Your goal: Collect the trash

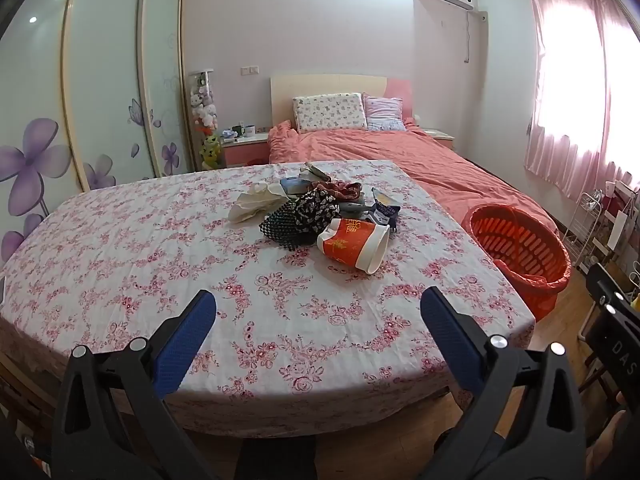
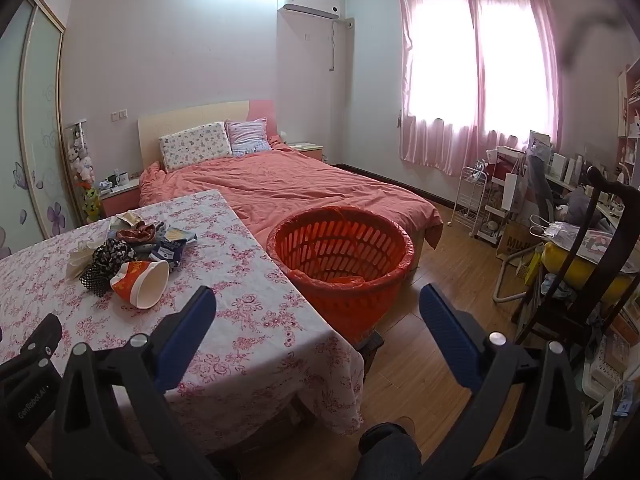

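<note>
Cup (image 1: 354,246) on side on table (image 1: 120,260), mouth toward basket (image 1: 520,248); left gripper (image 1: 318,312), right gripper (image 2: 318,310) spread, empty.

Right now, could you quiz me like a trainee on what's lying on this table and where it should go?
1. True or false: the paper cup stands upright.
2. Which side of the table is the orange basket on: left or right?
3. Are the left gripper and right gripper holding anything?

Key:
1. False; it lies on its side beside the black mesh netting.
2. Right, beside the bed.
3. No; both sets of jaws are open and empty.
</note>
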